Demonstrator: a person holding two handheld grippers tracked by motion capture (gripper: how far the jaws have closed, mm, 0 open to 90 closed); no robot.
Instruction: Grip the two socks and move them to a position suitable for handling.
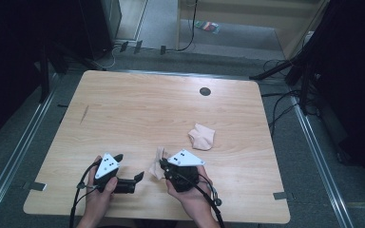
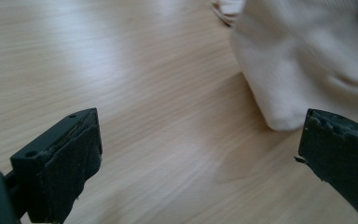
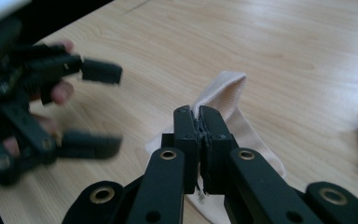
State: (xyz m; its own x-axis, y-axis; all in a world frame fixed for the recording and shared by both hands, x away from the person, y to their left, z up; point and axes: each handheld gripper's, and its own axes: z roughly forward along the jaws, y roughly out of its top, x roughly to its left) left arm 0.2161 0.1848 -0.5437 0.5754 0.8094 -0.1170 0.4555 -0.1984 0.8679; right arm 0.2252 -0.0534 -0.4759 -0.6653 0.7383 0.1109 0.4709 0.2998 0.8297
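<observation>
A pale beige sock [image 1: 158,156] lies near the table's front edge; my right gripper [image 1: 162,164] is shut on it. In the right gripper view the jaws [image 3: 199,117] pinch the sock [image 3: 224,88] by its edge, and its ribbed cuff points away. Just left of it, my left gripper [image 1: 129,166] stands open on the wood with nothing between its jaws. The left gripper view has that gripper [image 2: 200,142] wide open, with the sock [image 2: 307,56] ahead to the right. A second, bunched beige sock [image 1: 202,137] rests farther back on the right.
The wooden table [image 1: 138,104] has a round black grommet [image 1: 205,91] near its back edge and a dark streak [image 1: 84,114] at the left. Cables and dark stands lie on the floor around the table.
</observation>
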